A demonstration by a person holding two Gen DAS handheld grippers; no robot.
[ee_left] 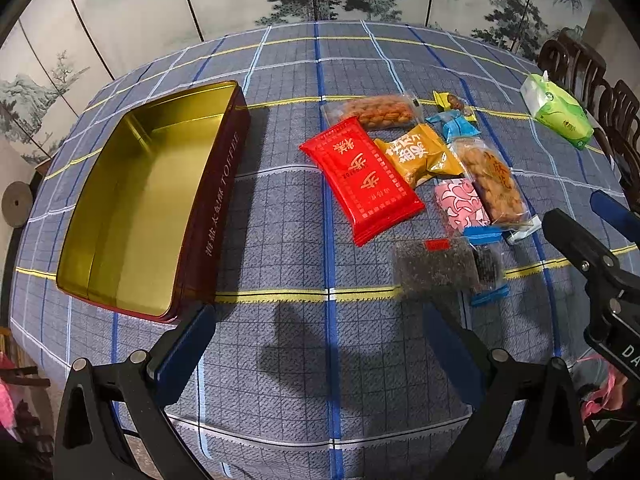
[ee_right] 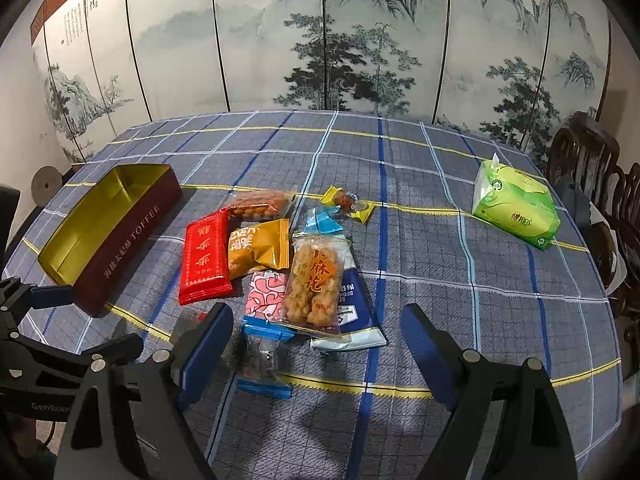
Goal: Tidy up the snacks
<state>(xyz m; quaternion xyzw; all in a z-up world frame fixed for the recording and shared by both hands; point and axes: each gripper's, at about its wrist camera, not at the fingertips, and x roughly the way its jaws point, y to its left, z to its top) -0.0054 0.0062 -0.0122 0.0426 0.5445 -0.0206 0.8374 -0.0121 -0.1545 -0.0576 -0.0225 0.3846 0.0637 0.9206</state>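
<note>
An open, empty toffee tin (ee_left: 132, 216) with a gold inside and dark red walls lies at the left; it also shows in the right wrist view (ee_right: 120, 216). Several snack packets lie in a loose pile to its right: a red packet (ee_left: 362, 178) (ee_right: 204, 256), a yellow packet (ee_left: 420, 154) (ee_right: 260, 250), a pink one (ee_left: 462, 202) (ee_right: 266, 292), clear bags of fried twists (ee_left: 494, 182) (ee_right: 316, 280) and nuts (ee_left: 376, 112) (ee_right: 260, 204), and dark seaweed packets (ee_left: 436, 264) (ee_right: 260, 354). My left gripper (ee_left: 316, 344) is open and empty, near the table's front. My right gripper (ee_right: 316, 344) is open and empty, just before the pile.
A green tissue pack (ee_left: 558, 110) (ee_right: 516, 208) lies at the far right of the checked tablecloth (ee_left: 320, 380). Dark wooden chairs (ee_right: 588, 168) stand at the right edge. A painted folding screen (ee_right: 320, 40) stands behind the table.
</note>
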